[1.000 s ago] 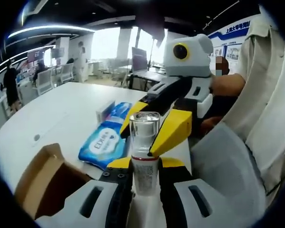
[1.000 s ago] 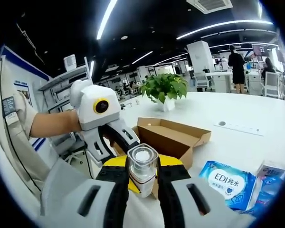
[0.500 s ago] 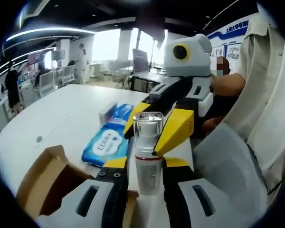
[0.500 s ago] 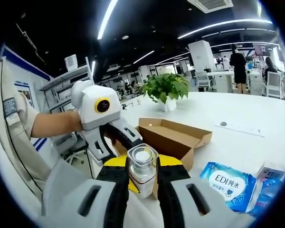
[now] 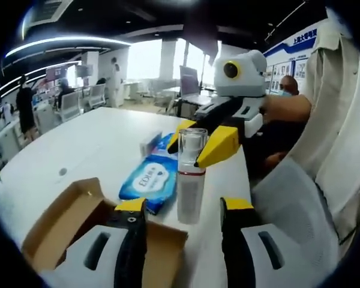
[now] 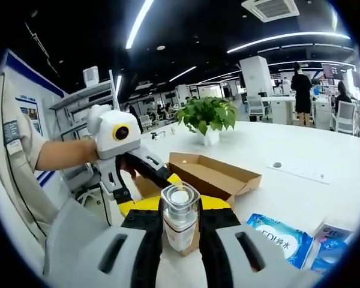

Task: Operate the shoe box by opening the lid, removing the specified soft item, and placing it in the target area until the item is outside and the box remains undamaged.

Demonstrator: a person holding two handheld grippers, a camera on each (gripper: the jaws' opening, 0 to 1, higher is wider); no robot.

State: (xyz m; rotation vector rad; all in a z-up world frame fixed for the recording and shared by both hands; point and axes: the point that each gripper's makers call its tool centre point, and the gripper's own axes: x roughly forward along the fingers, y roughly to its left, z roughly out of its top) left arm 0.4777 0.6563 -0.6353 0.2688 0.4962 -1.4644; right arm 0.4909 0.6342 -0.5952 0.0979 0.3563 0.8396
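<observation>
The white tabletop (image 5: pixel 84 144) carries the open cardboard shoe box (image 6: pixel 213 174) and a blue wipes pack (image 5: pixel 151 179). The right hand-held gripper (image 6: pixel 180 225) clamps a clear-capped bottle (image 6: pixel 180 219) upright above the tabletop; the left hand-held gripper (image 5: pixel 183 210) stands wide, clear of it. Removal looks done; next, set it down gently.

Brown shoe box (image 6: pixel 213 175), blue wipes pack (image 5: pixel 151 180)

Matt cardboard box (image 5: pixel 78 210); glossy clear-capped bottle (image 5: pixel 191 174)
</observation>
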